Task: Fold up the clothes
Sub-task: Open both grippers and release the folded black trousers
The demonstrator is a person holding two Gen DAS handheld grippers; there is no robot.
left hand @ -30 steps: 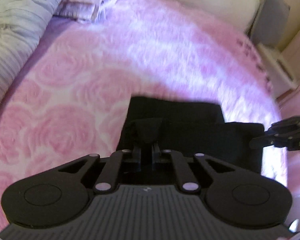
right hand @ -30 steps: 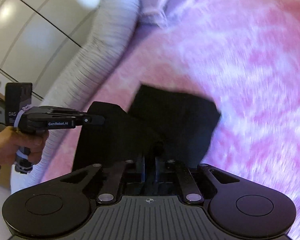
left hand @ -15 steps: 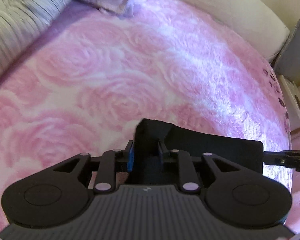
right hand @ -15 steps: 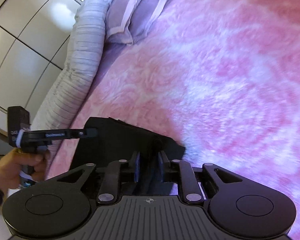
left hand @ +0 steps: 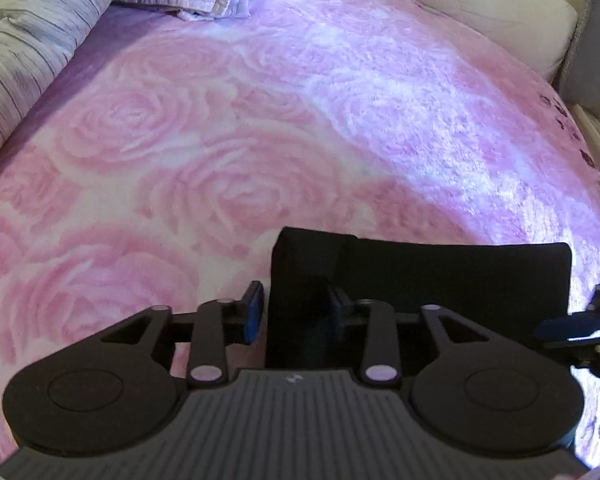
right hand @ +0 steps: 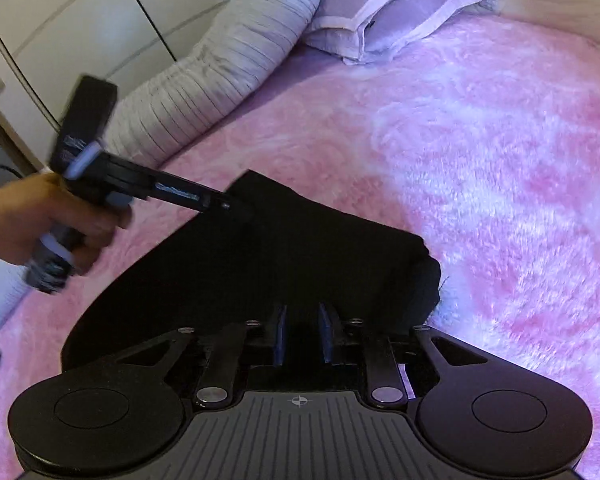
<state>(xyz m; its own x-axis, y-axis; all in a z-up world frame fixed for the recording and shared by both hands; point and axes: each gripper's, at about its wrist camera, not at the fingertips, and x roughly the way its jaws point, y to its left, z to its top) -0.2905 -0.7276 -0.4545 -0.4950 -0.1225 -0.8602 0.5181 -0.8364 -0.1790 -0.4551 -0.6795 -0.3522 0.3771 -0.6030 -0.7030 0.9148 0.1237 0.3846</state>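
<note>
Black clothing (left hand: 440,276), folded into a flat dark slab, lies on the bed's pink rose-patterned blanket (left hand: 228,168) close in front of both tools. In the left wrist view the left gripper (left hand: 296,312) has its fingers (left hand: 254,314) parted, with a raised corner of the garment standing between them; the blue-padded left finger sits clear of the cloth, so the fabric looks loose rather than pinched. In the right wrist view the right gripper (right hand: 302,334) has its blue-padded fingers (right hand: 280,336) parted a little over the near edge of the cloth, and I cannot tell whether any fabric is caught between them. The same view shows the left hand (right hand: 48,216) around the other tool's handle, its tip at the garment's far corner. A striped grey bolster (right hand: 220,76) and a lilac pillow (right hand: 396,12) lie along the bed's far side.
</note>
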